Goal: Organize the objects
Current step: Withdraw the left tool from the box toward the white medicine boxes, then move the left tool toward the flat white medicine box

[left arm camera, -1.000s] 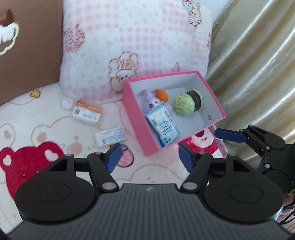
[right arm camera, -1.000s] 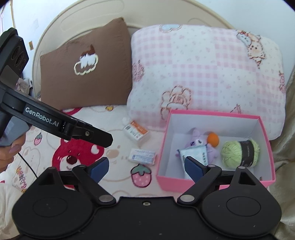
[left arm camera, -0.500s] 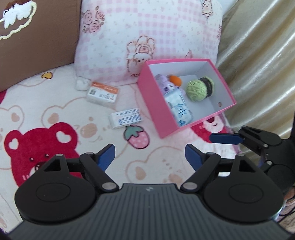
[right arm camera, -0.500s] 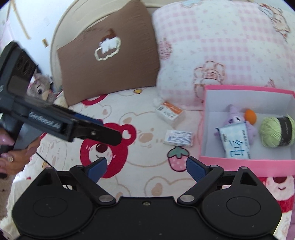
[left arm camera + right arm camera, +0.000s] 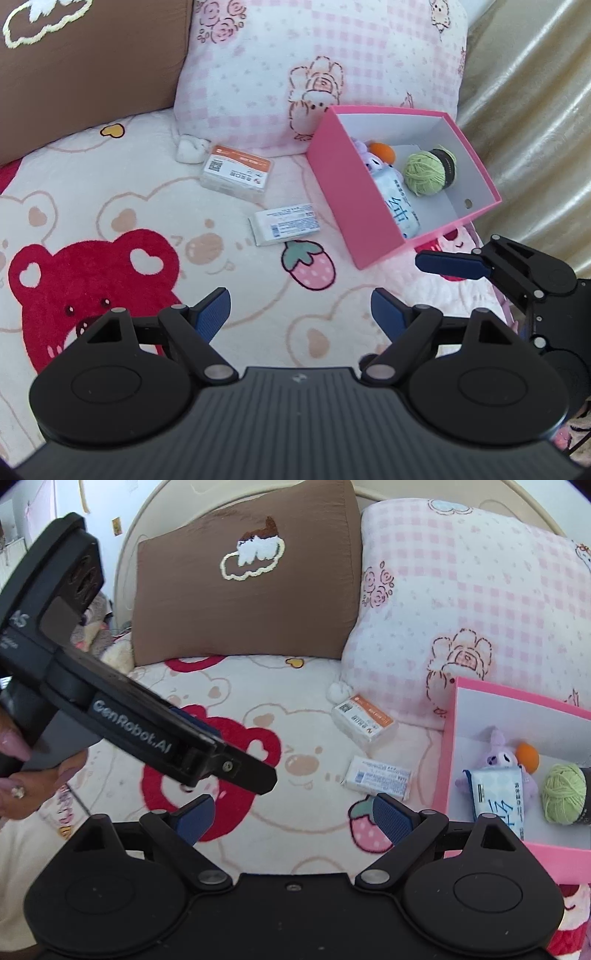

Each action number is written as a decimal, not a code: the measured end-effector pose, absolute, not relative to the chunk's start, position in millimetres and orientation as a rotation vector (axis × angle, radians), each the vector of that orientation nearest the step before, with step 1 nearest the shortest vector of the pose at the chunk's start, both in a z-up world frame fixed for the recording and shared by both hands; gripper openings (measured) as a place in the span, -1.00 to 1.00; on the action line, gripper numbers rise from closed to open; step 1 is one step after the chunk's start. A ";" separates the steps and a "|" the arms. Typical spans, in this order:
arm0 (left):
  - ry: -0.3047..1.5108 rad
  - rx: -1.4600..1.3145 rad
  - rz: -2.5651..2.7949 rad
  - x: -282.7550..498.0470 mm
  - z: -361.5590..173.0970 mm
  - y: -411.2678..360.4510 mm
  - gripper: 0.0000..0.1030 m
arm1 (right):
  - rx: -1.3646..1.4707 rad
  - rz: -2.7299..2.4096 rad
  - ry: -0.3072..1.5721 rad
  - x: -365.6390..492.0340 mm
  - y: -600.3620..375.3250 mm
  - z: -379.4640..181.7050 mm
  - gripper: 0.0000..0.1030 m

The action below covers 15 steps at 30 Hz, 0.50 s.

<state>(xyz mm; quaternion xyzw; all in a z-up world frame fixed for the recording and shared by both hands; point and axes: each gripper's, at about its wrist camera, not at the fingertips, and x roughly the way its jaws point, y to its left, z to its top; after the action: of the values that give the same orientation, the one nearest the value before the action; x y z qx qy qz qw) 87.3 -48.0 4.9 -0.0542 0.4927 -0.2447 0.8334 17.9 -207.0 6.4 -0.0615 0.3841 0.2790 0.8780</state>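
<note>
Left wrist view
Left gripper (image 5: pixel 300 314): jaws spread wide, nothing between them, hanging over the bear-print blanket (image 5: pixel 110 206).
Pink box (image 5: pixel 354 206): the landmark here; it sits at the foot of the pink checked pillow (image 5: pixel 317 59).
Inside the box: green yarn ball (image 5: pixel 424 173), purple plush toy (image 5: pixel 373 162), an orange ball (image 5: pixel 382 150) and a tissue pack (image 5: pixel 400 210) lying on the plush.
Orange-striped packet (image 5: pixel 236 174): on the blanket, left of the box and near the pillow's edge.
White packet (image 5: pixel 286 224): on the blanket, just left of the box, apart from it.
Right gripper (image 5: pixel 452 264): seen side-on below the box; its spread cannot be told here.

Right wrist view
Right gripper (image 5: pixel 293 814): jaws spread wide and empty above the blanket (image 5: pixel 258 723).
Pink box (image 5: pixel 448 753): at the right edge, yarn ball (image 5: pixel 563 797) and tissue pack (image 5: pixel 498 797) inside.
White packet (image 5: pixel 378 777): just left of the box.
Orange-striped packet (image 5: pixel 364 722): further left and up, by the pillow (image 5: pixel 480 590).
Brown pillow (image 5: pixel 243 579): well left of the box.
Left gripper (image 5: pixel 255 777): crosses from the left, held by a hand (image 5: pixel 33 779).
</note>
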 end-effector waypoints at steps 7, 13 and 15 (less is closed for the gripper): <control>1.034 -0.168 -0.521 100.6 -30.7 -34.5 0.61 | -0.099 0.562 0.783 16.3 -186.9 -12.4 0.84; 1.024 -0.217 -0.546 107.0 -51.0 -29.0 0.61 | -0.124 0.460 0.735 29.8 -175.7 -34.9 0.84; 1.016 -0.244 -0.547 111.2 -57.6 -27.2 0.61 | -0.124 0.437 0.740 36.1 -173.6 -44.6 0.84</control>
<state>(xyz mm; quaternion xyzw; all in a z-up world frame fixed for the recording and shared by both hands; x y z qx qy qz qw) 111.2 -27.2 -57.6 -0.1150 0.4792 -0.2578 0.8311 36.1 -173.6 -44.6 -0.0603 0.3587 0.2118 0.9071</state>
